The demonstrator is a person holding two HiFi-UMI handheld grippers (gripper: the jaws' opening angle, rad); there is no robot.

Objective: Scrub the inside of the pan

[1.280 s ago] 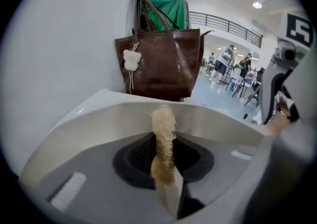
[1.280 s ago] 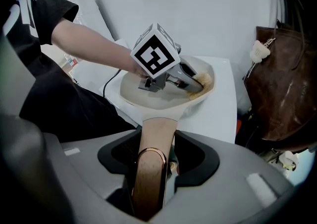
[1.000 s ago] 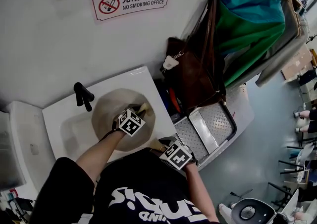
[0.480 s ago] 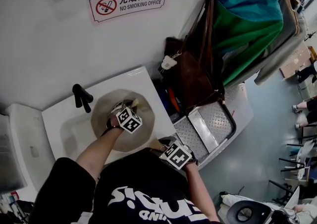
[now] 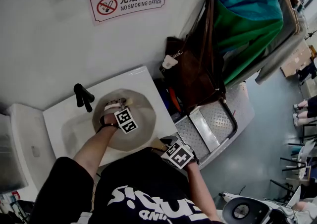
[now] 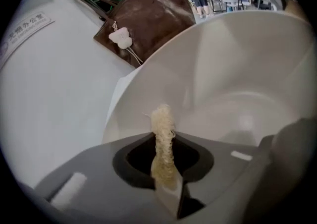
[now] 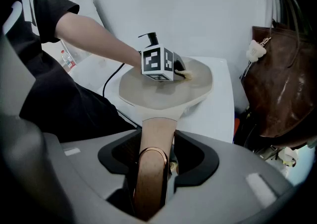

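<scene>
Your left gripper (image 6: 166, 178) pinches a pale loofah scrubber (image 6: 161, 129) inside the beige pan (image 7: 163, 95), while your right gripper (image 7: 157, 167) clamps the pan's handle (image 7: 157, 134) over the white sink (image 5: 67, 125), near the black tap (image 5: 83, 96).

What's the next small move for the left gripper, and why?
Probably press the scrubber down and sweep the left gripper back across the floor of the pan. The scrubber is clamped in its jaws and sits inside the pan near the far wall, while the right gripper is shut on the pan handle. Whether the tip touches is unclear.
</scene>
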